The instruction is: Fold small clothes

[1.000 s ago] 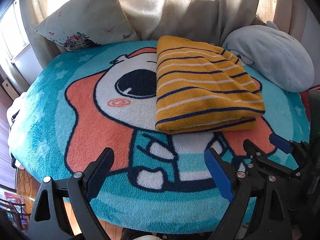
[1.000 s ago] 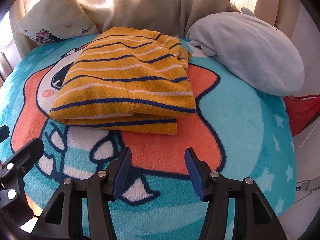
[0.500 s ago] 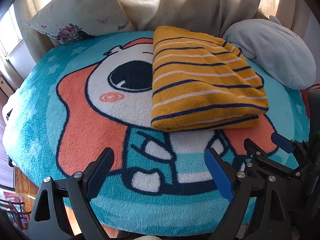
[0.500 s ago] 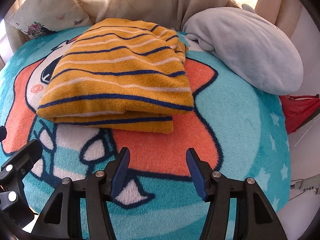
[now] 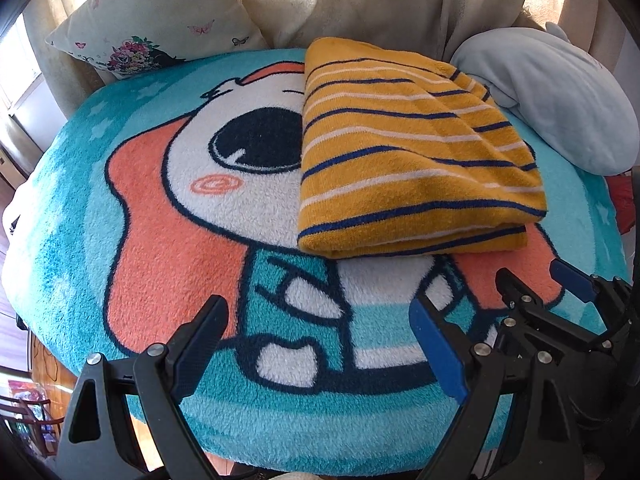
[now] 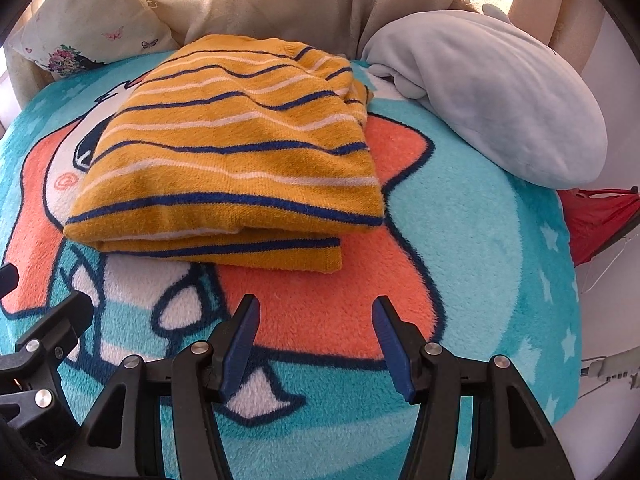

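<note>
A teal cartoon blanket (image 5: 100, 208) covers the surface. A grey plush (image 6: 500, 100) lies at its far right. The folded striped garment (image 6: 240, 160) rests mid-blanket. Left tool (image 5: 320, 344) and right tool (image 6: 314, 344) hover before it, jaws apart, empty.

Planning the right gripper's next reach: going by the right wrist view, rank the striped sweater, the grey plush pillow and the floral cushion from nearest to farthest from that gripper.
From the right gripper:
1. Striped sweater, folded, just ahead, slightly left.
2. Grey plush pillow, farther back on the right.
3. Floral cushion, far back-left corner.
</note>
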A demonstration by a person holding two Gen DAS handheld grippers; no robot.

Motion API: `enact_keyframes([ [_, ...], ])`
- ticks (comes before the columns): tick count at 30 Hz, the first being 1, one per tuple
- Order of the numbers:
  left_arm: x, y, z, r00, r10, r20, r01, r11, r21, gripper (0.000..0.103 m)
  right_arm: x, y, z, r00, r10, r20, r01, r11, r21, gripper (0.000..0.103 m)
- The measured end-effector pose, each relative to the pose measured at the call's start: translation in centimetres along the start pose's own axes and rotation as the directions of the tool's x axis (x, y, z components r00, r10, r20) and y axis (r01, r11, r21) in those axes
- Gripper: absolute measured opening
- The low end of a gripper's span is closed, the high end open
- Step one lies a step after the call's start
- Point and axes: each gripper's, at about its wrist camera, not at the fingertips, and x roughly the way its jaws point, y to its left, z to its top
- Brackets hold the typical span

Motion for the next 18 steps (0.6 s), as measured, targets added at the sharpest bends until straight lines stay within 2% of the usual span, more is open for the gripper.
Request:
enact_keyframes([
  [18,0.44,0.51,-0.18,0.999,-0.023,-0.023,0.022,0.999,-0.032,0.091,-0.57,0.64,-0.58,1.000,0.003,0.004,-0.003,1.000,0.004,0.063],
])
